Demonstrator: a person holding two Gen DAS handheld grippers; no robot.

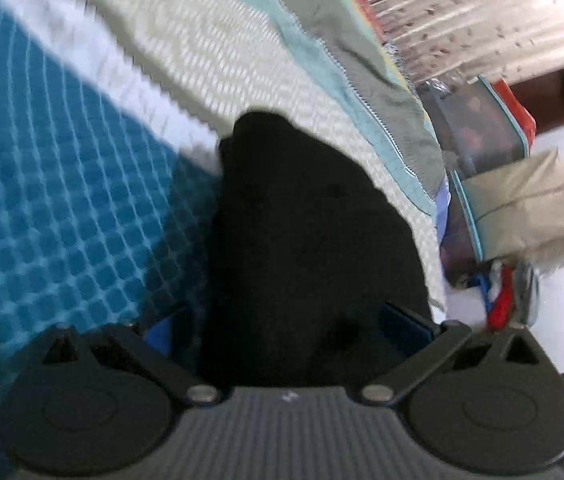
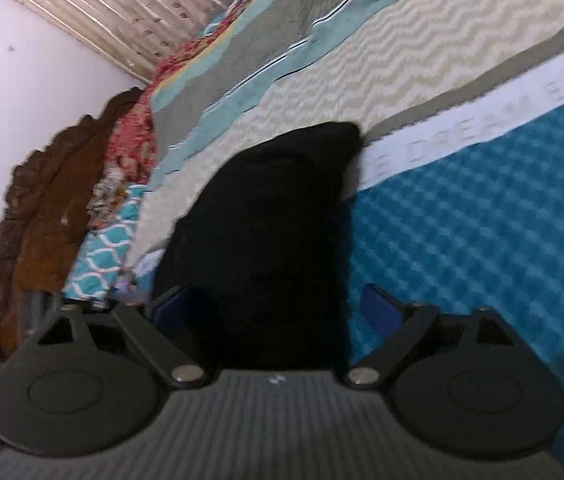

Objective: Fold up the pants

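In both wrist views the fingers stand wide apart, clamped on nothing. The left gripper has the black pants between its blue pads, running away toward 12 o'clock; so does the right gripper, with the pants leaning toward 1 o'clock. The pants lie on the bed's teal-and-cream bedspread. Neither hand looks nearer.

My black pants lie bunched in a long dark heap on the bed. They rest across the blue checked cover and the cream zigzag band.
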